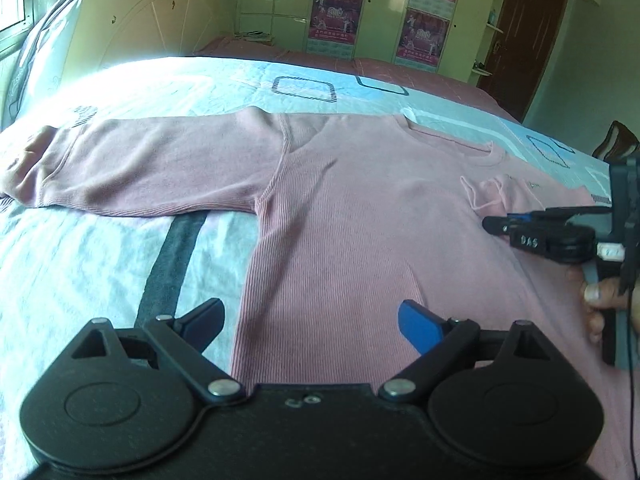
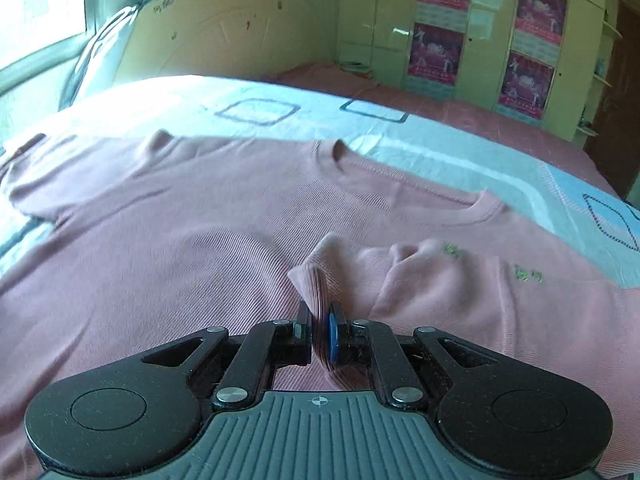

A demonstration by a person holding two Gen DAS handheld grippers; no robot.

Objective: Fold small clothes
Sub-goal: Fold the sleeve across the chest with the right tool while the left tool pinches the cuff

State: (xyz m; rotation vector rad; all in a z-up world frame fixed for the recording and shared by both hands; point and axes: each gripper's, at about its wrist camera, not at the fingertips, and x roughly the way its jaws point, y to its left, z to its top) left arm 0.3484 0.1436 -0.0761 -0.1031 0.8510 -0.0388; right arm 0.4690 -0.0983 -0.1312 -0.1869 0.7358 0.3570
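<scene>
A pink ribbed long-sleeved top point(image 1: 352, 200) lies flat on the bed, its left sleeve point(image 1: 132, 164) stretched out to the left. My left gripper point(image 1: 310, 320) is open and empty, just above the top's lower left side edge. My right gripper point(image 2: 320, 330) is shut on the cuff of the right sleeve point(image 2: 316, 280), which is folded in over the chest. In the left wrist view the right gripper point(image 1: 490, 224) comes in from the right with the cuff point(image 1: 486, 194) at its tips. The top point(image 2: 180, 220) fills most of the right wrist view.
The bed has a light blue and white patterned sheet point(image 1: 120, 264) with a dark stripe point(image 1: 172, 264). A cream headboard point(image 1: 152, 12) stands at the far left, wardrobes with posters point(image 1: 336, 8) behind. A pink cover point(image 1: 420, 76) lies at the far side.
</scene>
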